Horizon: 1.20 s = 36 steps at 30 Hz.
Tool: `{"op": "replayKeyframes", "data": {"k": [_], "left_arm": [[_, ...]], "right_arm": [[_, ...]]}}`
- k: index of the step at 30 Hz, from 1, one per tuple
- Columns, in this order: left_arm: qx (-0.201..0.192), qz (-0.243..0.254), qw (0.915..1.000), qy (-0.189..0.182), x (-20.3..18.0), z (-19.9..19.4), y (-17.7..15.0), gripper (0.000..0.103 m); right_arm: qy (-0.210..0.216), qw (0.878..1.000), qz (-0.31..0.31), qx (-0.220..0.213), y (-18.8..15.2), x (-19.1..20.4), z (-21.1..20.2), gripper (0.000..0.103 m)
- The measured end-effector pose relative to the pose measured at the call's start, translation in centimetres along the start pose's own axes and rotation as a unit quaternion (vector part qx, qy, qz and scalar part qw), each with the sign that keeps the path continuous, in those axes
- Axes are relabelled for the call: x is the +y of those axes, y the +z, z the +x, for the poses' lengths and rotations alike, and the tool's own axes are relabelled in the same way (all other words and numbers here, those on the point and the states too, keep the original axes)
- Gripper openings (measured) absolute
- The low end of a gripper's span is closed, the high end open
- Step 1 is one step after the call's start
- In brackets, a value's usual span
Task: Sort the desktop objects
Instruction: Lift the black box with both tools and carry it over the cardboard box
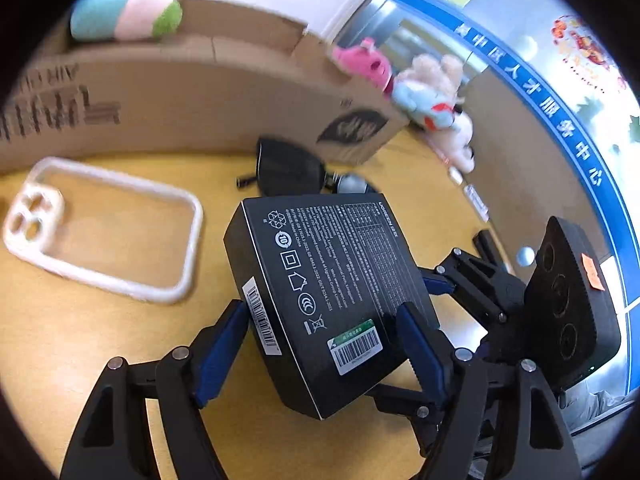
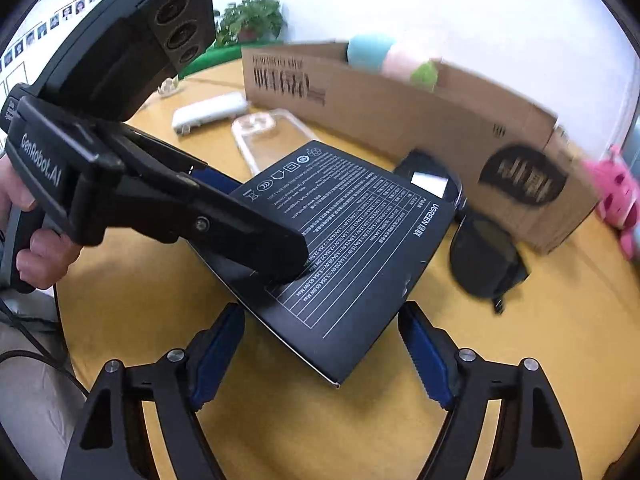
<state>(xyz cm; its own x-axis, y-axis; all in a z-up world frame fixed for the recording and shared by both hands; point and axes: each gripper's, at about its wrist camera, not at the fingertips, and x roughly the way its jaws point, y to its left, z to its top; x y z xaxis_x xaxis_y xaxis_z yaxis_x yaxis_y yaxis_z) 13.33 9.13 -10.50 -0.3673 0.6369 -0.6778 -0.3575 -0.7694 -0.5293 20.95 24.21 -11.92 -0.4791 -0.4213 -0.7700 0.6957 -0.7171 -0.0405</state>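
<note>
A black UGREEN box (image 1: 332,292) with white print and barcodes is held above the yellow table (image 1: 100,352), tilted. My left gripper (image 1: 324,344) is shut on the box, its blue pads pressing both sides. In the right wrist view the same box (image 2: 352,248) sits just ahead of my right gripper (image 2: 322,346), which is open with one box corner between its fingers, not touching. The left gripper's body (image 2: 168,200) grips the box from the left there. The right gripper's body (image 1: 568,304) shows at the right of the left wrist view.
A clear phone case (image 1: 108,232) lies at left, also in the right wrist view (image 2: 272,140). Black sunglasses (image 2: 480,252) lie beyond the box. A long cardboard box (image 2: 420,120) with plush toys (image 1: 124,12) stands behind. A white device (image 2: 208,112) lies far left.
</note>
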Motion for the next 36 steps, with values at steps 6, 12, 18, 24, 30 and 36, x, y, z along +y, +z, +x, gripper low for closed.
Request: {"op": "replayKeyframes", "data": {"k": [6, 12, 18, 24, 30, 36], "left_arm": [[-0.077, 0.039, 0.9962, 0.013, -1.8, -4.4, 3.7, 0.076], [-0.161, 0.102, 0.9813, 0.026, -4.1, -9.5, 9.9, 0.076], [-0.21, 0.161, 0.9628, 0.054, -6.3, -13.3, 15.8, 0.076], [-0.252, 0.189, 0.947, 0.062, -7.5, -15.9, 20.1, 0.076], [-0.264, 0.203, 0.9408, 0.065, -7.4, -16.4, 23.6, 0.076], [-0.26, 0.206, 0.9408, 0.072, -5.9, -15.6, 27.1, 0.076]], "right_arm": [[-0.027, 0.998, -0.018, -0.059, 4.0, -0.3, -3.0, 0.078], [-0.078, 0.986, -0.061, -0.131, 11.4, -1.3, -6.5, 0.078], [-0.121, 0.968, -0.098, -0.194, 18.2, -2.4, -9.8, 0.078], [-0.132, 0.957, -0.106, -0.234, 23.3, -4.5, -12.4, 0.078], [-0.138, 0.953, -0.113, -0.244, 26.9, -7.0, -12.8, 0.079], [-0.126, 0.956, -0.105, -0.243, 29.1, -10.0, -11.4, 0.079]]}}
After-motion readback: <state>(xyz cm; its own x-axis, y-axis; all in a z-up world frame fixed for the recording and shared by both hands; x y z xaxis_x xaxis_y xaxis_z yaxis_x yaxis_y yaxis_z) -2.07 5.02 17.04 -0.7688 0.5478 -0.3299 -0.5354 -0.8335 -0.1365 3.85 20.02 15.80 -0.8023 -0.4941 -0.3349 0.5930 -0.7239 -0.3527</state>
